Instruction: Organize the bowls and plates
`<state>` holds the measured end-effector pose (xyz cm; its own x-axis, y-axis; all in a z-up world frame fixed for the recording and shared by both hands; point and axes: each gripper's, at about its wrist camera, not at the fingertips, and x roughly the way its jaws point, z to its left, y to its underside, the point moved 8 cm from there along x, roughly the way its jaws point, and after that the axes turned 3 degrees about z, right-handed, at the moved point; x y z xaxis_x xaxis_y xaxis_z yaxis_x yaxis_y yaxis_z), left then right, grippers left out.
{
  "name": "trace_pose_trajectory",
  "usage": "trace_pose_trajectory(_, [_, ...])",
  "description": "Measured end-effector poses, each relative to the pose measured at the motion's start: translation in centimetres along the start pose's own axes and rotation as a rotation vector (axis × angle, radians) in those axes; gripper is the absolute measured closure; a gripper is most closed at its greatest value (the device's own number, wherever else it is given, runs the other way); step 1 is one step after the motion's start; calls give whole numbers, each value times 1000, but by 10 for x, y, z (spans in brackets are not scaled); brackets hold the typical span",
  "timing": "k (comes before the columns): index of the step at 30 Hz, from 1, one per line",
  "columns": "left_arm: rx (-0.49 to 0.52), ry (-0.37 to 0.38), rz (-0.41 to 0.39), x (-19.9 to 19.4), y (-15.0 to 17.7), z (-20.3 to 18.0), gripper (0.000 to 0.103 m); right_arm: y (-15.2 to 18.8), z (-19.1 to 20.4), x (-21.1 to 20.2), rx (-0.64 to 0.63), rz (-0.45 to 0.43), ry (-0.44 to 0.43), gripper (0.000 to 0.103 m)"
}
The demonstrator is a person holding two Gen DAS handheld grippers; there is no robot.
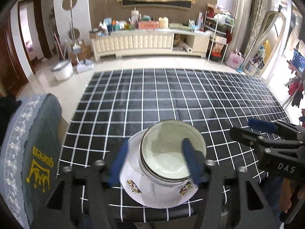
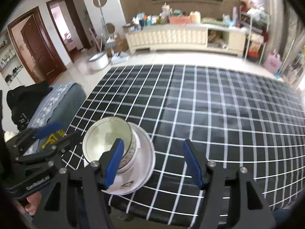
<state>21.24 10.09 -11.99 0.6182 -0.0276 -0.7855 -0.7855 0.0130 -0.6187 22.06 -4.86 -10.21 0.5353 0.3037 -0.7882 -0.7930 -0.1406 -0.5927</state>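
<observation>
Surface (image 1: 190,99) covered in a black cloth with a white grid, otherwise bare beyond the crockery. Chair back (image 1: 38,148) with a grey-green cover bearing a yellow crown print stands at the surface's left edge. White plate (image 1: 152,196) with small coloured motifs on its rim lies near the front edge of the surface; stacked bowls (image 1: 171,152) sit nested on it, the top one pale inside with a dark rim line. Left tongs (image 1: 152,162): jaws apart, blue pads on either side of the bowl stack above it, no pad pressing on it; nothing gripped. Right tongs (image 2: 154,162): jaws apart, empty, hovering just right of the stack over bare cloth. A hand (image 2: 33,202) shows under the left tool's handle.
</observation>
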Motion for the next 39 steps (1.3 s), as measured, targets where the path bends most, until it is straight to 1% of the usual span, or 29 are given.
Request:
trace_pose_trajectory(1, [7,-19,-33,-9,0,-2,33,0,-2,-6,-3,-26,16,34])
trace_pose_trajectory(4, [18,-47,-102,-29,1,-6,33,4,-6,-28,-18,-96,62,31])
trace_pose_trajectory(6, [16,-51,-133,-39,3,-9,30,7,-7,-45,-35,-149,91,28])
trace_pose_trajectory(7, [14,-51,-146,-44,5,-10,26,8,-6,-51,-40,-167,100,26])
trace_pose_trajectory(9, [15,-52,-184,-56,8,-13,26,11,-7,-65,-55,-212,128,23])
trace_pose_trajectory(11, [24,-66,-224,-69,10,-18,20,16,-10,-80,-71,-260,163,20])
trace_pose_trajectory(12, [30,-71,-247,-76,12,-21,20,19,-10,-89,-77,-286,175,18])
trace_pose_trajectory(15, [33,-77,-297,-95,19,-29,16,27,-14,-108,-66,-347,198,11])
trace_pose_trajectory(16, [34,-73,-312,-100,21,-31,14,31,-16,-116,-58,-369,211,6])
trace_pose_trajectory(17, [31,-75,-323,-103,24,-31,14,34,-16,-120,-59,-381,216,4])
trace_pose_trajectory(18, [25,-74,-332,-108,27,-32,14,38,-15,-125,-64,-390,217,0])
trace_pose_trajectory(19, [14,-67,-338,-112,31,-33,13,40,-15,-126,-66,-391,221,0])
trace_pose_trajectory(20, [3,-50,-346,-115,36,-34,8,45,-16,-129,-61,-395,229,0])
trace_pose_trajectory(21, [-1,-39,-347,-119,41,-36,7,50,-17,-131,-54,-400,234,0])
trace_pose_trajectory(22, [-4,-34,-345,-121,45,-37,0,54,-17,-133,-51,-402,237,0])
trace_pose_trajectory(25, [11,-54,-359,-129,60,-40,0,72,-17,-133,-47,-391,257,0])
trace_pose_trajectory(29, [21,-49,-359,-135,75,-43,0,89,-17,-139,-31,-379,251,0])
trace_pose_trajectory(34, [45,-43,-358,-141,95,-51,0,95,-18,-146,-36,-391,260,0])
trace_pose_trajectory(39, [46,-28,-366,-148,103,-58,0,100,-15,-150,-47,-399,270,0])
